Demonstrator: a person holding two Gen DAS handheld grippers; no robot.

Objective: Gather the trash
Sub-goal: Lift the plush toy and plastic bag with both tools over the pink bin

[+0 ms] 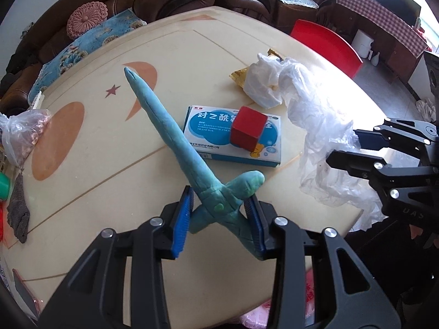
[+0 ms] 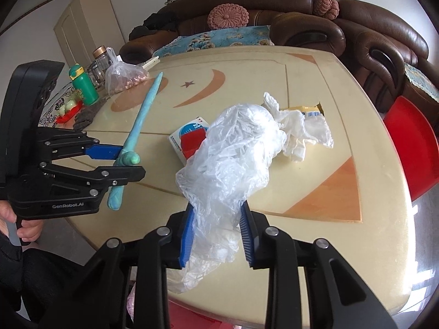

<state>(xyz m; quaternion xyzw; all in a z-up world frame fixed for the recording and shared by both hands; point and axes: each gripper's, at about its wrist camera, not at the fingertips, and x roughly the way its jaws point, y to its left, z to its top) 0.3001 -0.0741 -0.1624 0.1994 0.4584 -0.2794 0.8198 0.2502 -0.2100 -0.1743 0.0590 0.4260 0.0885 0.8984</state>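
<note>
Blue-green clay sword pinched at its hilt between the pads of the left gripper, blade slanting up and away beyond the fingertips, lifted off the cream table. Thin clear plastic bag clamped low between the pads of the right gripper, crumpled bulk rising past the fingertips, loose tail hanging below them. Shown whole only by the left wrist view: blue-and-white medicine box ahead of the left fingertips, red cube sitting on top of it; from the right wrist view both mostly hidden behind the bag. Shown only by the right wrist view: green bottle, glass jars and a hand on the left gripper's handle, all left of the fingers. Seen from both: white crumpled bag and yellow wrapper beyond the box, clear pouch of pinkish bits near the far left table edge. Near table edge just under both pairs of fingers; bare tabletop left of the sword and right of the clear bag. Red chair close against the right edge, brown sofa along the far edge.
</note>
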